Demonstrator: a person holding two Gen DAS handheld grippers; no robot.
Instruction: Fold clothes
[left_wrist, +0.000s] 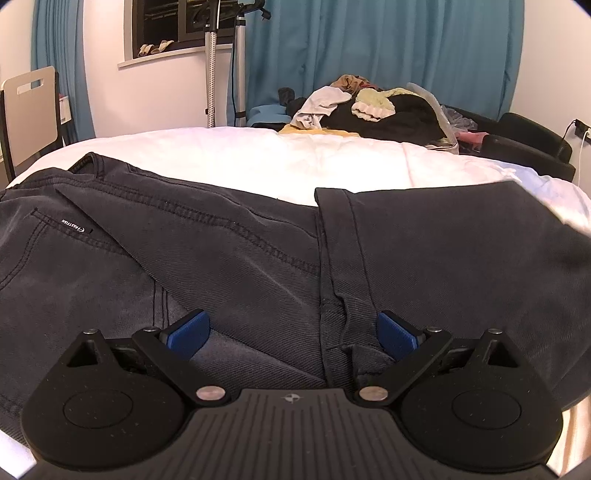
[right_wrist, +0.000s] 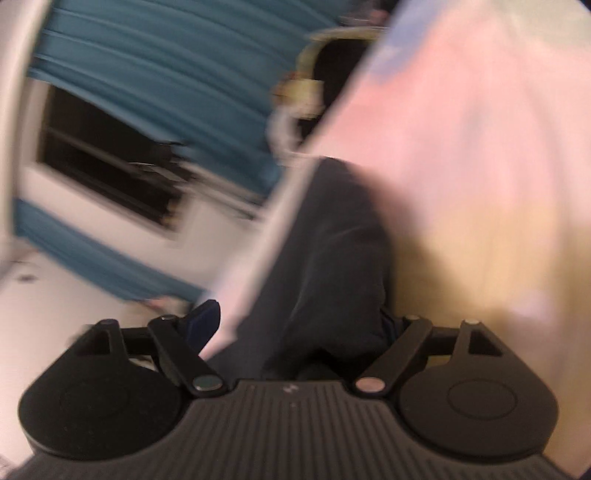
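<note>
Dark grey jeans (left_wrist: 229, 243) lie across the white bed (left_wrist: 258, 155), waistband and pocket to the left, a folded-over leg hem (left_wrist: 343, 229) to the right. My left gripper (left_wrist: 291, 332) is open, its blue pads (left_wrist: 188, 334) spread wide just over the jeans, the hem edge by the right pad. The right wrist view is tilted and blurred by motion. My right gripper (right_wrist: 299, 325) is open, with dark jeans fabric (right_wrist: 325, 258) lying between its spread fingers; its left pad (right_wrist: 205, 321) shows, the right one is mostly hidden.
A pile of mixed clothes (left_wrist: 369, 107) sits at the bed's far side. Teal curtains (left_wrist: 369, 44), a window, a steamer pole (left_wrist: 212, 74) and a chair (left_wrist: 29, 110) stand behind. A black armchair (left_wrist: 532, 144) is at right.
</note>
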